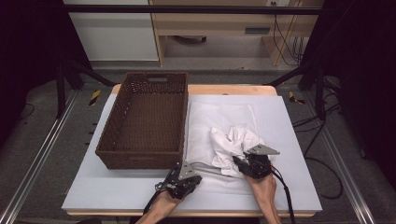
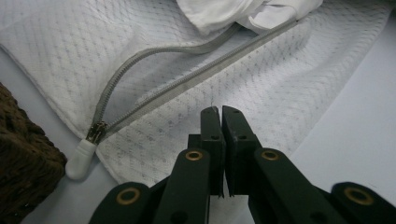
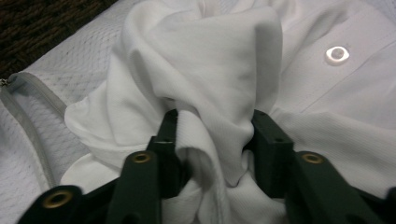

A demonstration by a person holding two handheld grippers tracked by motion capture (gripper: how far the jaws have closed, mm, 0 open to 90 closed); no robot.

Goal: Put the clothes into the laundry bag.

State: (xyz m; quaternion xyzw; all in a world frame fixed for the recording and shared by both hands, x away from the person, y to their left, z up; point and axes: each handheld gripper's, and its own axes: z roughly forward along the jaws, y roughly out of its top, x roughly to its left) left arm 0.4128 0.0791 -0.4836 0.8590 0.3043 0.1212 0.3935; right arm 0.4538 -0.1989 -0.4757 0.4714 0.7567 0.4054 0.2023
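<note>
While a white garment is being gathered beside an open mesh laundry bag, both grippers are down at the cloth.

In the high view, the garment [image 1: 233, 144] is seen right of centre, on the mesh bag [image 1: 219, 112], beside the wicker basket [image 1: 144, 121]. In the left gripper view, the left gripper [image 2: 221, 112] is pinched together on the mesh below the zipper [image 2: 154, 88]. In the right gripper view, the right gripper [image 3: 215, 121] is clamped on a bunched fold; a shallow bite could let it slip.
</note>
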